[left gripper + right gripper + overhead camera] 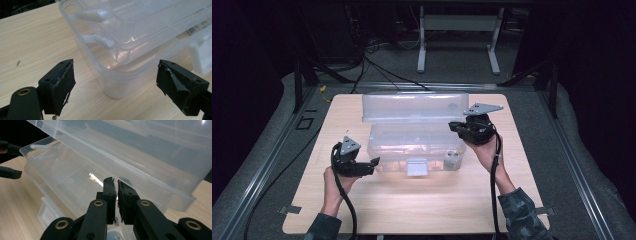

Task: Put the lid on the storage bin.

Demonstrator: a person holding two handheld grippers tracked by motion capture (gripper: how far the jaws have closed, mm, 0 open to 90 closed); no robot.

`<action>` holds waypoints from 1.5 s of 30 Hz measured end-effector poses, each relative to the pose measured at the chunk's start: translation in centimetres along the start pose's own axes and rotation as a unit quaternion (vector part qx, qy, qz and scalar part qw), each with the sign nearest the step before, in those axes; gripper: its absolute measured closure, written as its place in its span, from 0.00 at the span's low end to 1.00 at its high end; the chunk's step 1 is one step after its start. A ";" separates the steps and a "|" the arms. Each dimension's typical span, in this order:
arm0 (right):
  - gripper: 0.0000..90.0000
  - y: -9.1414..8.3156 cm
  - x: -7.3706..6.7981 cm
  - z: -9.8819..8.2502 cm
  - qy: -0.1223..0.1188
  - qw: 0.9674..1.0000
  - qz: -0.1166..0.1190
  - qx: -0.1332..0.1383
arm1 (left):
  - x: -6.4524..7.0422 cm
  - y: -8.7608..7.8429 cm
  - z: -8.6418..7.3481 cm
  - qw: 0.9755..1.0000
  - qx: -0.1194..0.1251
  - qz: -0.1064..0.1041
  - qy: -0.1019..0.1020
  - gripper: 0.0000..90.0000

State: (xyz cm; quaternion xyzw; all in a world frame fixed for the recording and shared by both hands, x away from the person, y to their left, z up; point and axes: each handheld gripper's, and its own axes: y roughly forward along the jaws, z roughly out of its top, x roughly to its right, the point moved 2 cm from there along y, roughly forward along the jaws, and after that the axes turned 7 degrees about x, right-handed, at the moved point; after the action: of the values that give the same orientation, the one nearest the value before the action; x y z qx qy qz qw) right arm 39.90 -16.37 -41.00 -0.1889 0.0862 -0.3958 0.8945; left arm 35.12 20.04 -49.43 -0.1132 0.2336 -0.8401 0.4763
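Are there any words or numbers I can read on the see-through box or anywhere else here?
None can be read.
A small white sticker on the clear plastic box carries dark print, too small and blurred to read.
A sticker at the box's front right corner in the high view is also too small to read.
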 end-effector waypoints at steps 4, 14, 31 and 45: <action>0.94 -0.5 0.0 -0.5 0.002 1.000 0.003 0.002 | 0.1 0.4 -0.3 1.000 -0.008 0.005 0.006 0.17; 0.93 -1.5 0.4 -1.9 0.013 1.000 -0.004 -0.004 | 0.1 0.9 -0.8 1.000 -0.018 0.001 0.003 0.20; 0.91 -2.0 0.3 -3.8 0.017 1.000 -0.006 -0.010 | 0.3 1.4 -1.3 1.000 -0.015 -0.017 0.009 0.26; 0.91 -2.4 0.2 -5.1 0.020 1.000 -0.005 -0.021 | 0.3 1.6 -1.5 1.000 -0.017 -0.023 0.012 0.31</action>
State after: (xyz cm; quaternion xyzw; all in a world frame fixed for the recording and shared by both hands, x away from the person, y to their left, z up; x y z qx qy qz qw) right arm 36.93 -19.38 -44.66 -0.2004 0.1118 -0.4018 0.8865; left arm 35.57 19.49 -51.56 -0.1162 0.2507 -0.8481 0.4520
